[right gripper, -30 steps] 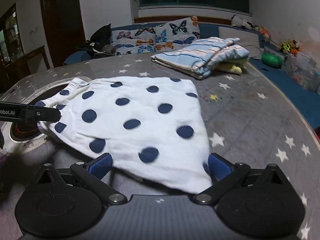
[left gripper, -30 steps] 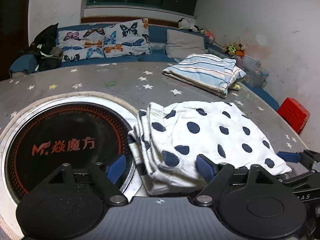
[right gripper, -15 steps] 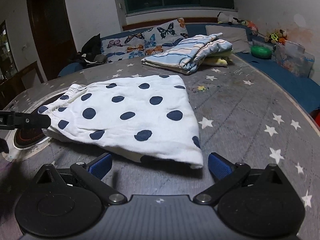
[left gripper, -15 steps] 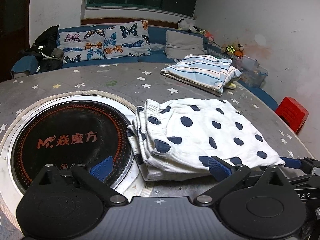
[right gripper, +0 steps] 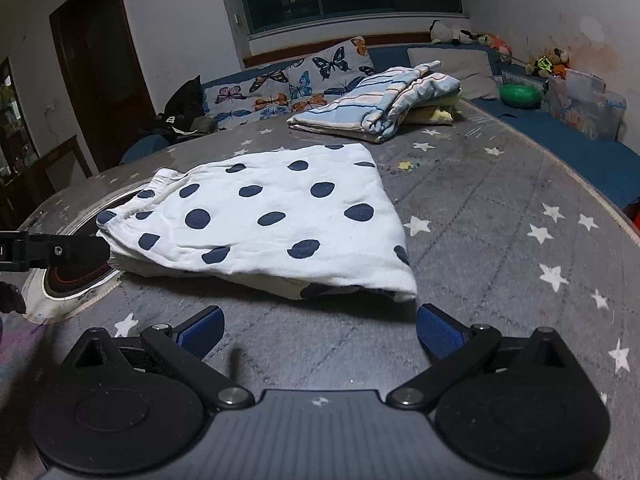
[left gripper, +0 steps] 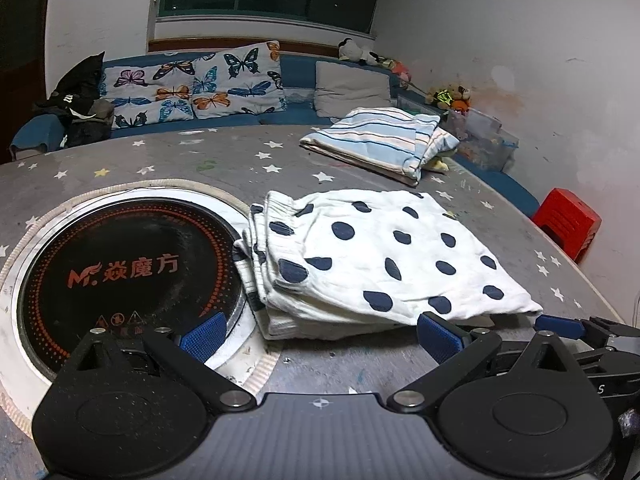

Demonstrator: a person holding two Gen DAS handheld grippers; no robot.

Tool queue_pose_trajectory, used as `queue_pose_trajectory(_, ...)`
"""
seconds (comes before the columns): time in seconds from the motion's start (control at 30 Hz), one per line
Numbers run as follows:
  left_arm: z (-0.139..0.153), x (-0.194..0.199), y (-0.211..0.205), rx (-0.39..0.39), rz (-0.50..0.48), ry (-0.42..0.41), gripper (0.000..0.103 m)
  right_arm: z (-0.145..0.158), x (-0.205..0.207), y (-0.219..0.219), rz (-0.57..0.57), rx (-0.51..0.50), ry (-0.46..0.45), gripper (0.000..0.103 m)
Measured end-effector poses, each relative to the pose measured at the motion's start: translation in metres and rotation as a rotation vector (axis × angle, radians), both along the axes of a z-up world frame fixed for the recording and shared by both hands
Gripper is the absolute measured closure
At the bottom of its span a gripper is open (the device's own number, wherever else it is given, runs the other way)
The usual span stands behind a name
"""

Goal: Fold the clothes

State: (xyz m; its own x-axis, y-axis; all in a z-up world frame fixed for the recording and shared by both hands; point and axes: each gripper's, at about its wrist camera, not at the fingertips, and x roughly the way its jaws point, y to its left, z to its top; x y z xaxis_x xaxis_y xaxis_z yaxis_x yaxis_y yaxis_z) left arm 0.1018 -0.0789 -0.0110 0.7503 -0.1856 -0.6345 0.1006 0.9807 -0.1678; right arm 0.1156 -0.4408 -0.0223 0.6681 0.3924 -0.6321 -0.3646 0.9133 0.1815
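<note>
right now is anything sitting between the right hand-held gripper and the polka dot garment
Nothing visible. Only bare star-print tablecloth lies between the open right hand-held gripper and the near edge of the folded polka dot garment. The striped folded pile sits beyond it.

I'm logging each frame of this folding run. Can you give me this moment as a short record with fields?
garment: polka-dot garment, folded, lying on the star-print table
garment overlap: waistband end over the rim of the induction cooktop
finished pile: striped folded clothes at the table's far side
left gripper: jaws open, empty, just short of the garment
right gripper: jaws open, empty, just short of the garment
</note>
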Motion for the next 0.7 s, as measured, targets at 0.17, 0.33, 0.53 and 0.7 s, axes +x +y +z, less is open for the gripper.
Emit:
queue_pose_trajectory(0.17,-0.002,-0.004,-0.002,0.011,0.0,0.014,0.0,-0.002,-0.005,0.005,0.01,-0.042,-0.016,0.0)
queue_pose_trajectory(0.33,-0.005,-0.009,-0.004,0.014,-0.002,0.026,0.0,-0.001,-0.01,0.006,0.013,-0.043,-0.018,0.0)
queue_pose_trajectory(0.53,-0.005,-0.015,-0.008,0.017,-0.012,0.029,0.0,-0.002,-0.015,0.01,0.021,-0.065,-0.028,0.0)
queue_pose_trajectory(0.7,-0.005,-0.018,-0.01,0.019,-0.021,0.032,0.0,-0.003,-0.019,0.013,0.018,-0.075,-0.035,0.0)
